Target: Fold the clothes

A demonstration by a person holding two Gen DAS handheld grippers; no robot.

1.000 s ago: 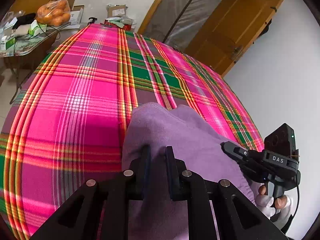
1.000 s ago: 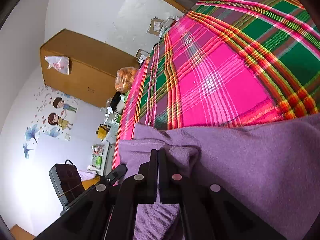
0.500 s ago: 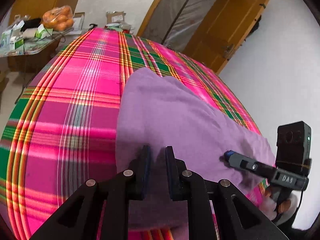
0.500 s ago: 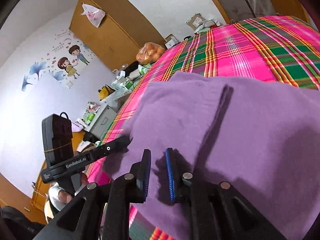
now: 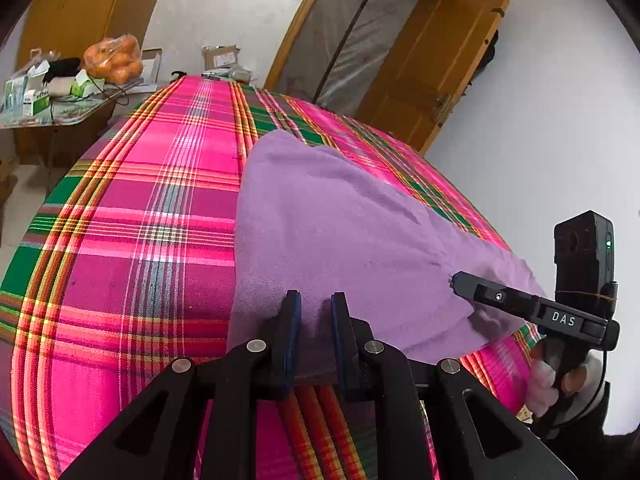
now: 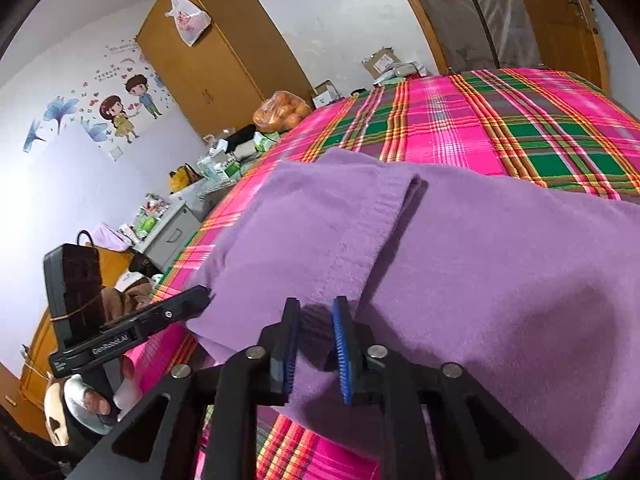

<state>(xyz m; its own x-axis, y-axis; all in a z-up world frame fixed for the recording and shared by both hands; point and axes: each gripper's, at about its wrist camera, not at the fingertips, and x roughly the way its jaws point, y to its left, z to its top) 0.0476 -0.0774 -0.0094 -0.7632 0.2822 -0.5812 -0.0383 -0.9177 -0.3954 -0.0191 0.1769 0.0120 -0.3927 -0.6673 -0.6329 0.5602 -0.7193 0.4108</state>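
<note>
Right wrist view: right gripper (image 6: 316,344) jaws opening above the purple garment (image 6: 460,260); left gripper (image 5: 314,336) slightly parted over its edge, grip unclear; fold may slump.

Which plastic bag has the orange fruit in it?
The clear bag on the cluttered table beside the bed; the pink-and-white bag hangs at the wardrobe top.

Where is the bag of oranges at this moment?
The bag of oranges sits on the cluttered side table beyond the bed's far left corner, upper left in the left wrist view, near the wooden wardrobe.
</note>
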